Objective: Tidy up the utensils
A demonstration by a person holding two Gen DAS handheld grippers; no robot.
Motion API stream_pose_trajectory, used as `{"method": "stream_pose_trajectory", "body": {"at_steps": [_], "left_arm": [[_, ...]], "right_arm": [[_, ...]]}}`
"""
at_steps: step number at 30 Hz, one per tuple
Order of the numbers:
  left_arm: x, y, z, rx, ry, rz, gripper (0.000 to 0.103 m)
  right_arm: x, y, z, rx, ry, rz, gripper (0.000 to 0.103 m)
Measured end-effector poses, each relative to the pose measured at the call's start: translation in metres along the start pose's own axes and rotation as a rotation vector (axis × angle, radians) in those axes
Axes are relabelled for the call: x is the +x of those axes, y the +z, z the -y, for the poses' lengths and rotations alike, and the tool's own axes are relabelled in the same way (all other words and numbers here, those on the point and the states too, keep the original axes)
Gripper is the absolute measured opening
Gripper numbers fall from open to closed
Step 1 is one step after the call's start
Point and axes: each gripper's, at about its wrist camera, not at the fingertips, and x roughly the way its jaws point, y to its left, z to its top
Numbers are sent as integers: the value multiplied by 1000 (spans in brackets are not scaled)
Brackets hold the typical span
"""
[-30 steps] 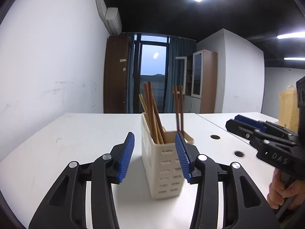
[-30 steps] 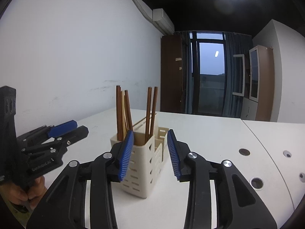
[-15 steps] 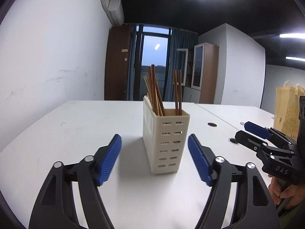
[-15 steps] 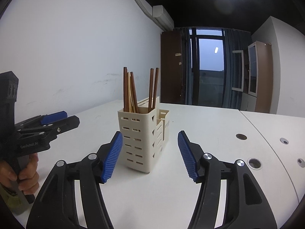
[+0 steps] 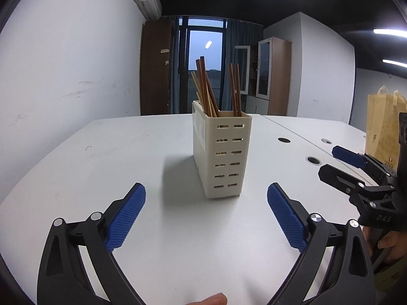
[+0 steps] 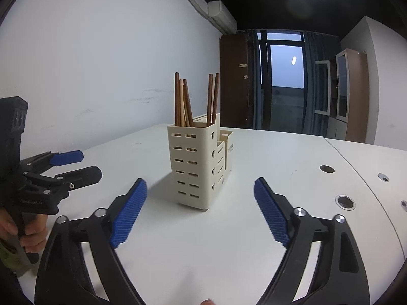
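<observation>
A cream slotted utensil holder (image 5: pixel 221 155) (image 6: pixel 194 165) stands upright on the white table (image 5: pixel 101 167) (image 6: pixel 292 157). Several brown chopsticks (image 5: pixel 207 89) (image 6: pixel 184 101) stick up out of it. My left gripper (image 5: pixel 206 192) sits short of the holder, its jaws opening wide with nothing between them. My right gripper (image 6: pixel 199 186) is also short of the holder, jaws opening wide and empty. In the right wrist view the left gripper (image 6: pixel 76 165) shows at the left edge; in the left wrist view the right gripper (image 5: pixel 338 162) shows at the right edge.
A yellow paper bag (image 5: pixel 384 129) stands at the right end of the table. Round cable holes (image 5: pixel 313 160) (image 6: pixel 344 201) dot the tabletop. A white wall (image 5: pixel 63 76) runs along the left side. A person's hand (image 6: pixel 28 233) grips the left handle.
Both grippers have pulled back from the holder and sunk lower. Their jaws have spread from narrow to wide. The holder now stands free beyond the fingertips.
</observation>
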Motion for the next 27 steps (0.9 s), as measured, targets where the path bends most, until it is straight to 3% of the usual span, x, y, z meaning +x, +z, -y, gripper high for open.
{"method": "stream_pose_trajectory", "body": {"at_steps": [4,27], "left_arm": [[0,-2,4,11,-15,-14,96],[0,-7,11,44,19,-32,97]], "right_arm": [[-1,-4,-1,-20,-5,-3,96],[2,-9,1,-5,18,-30,97]]}}
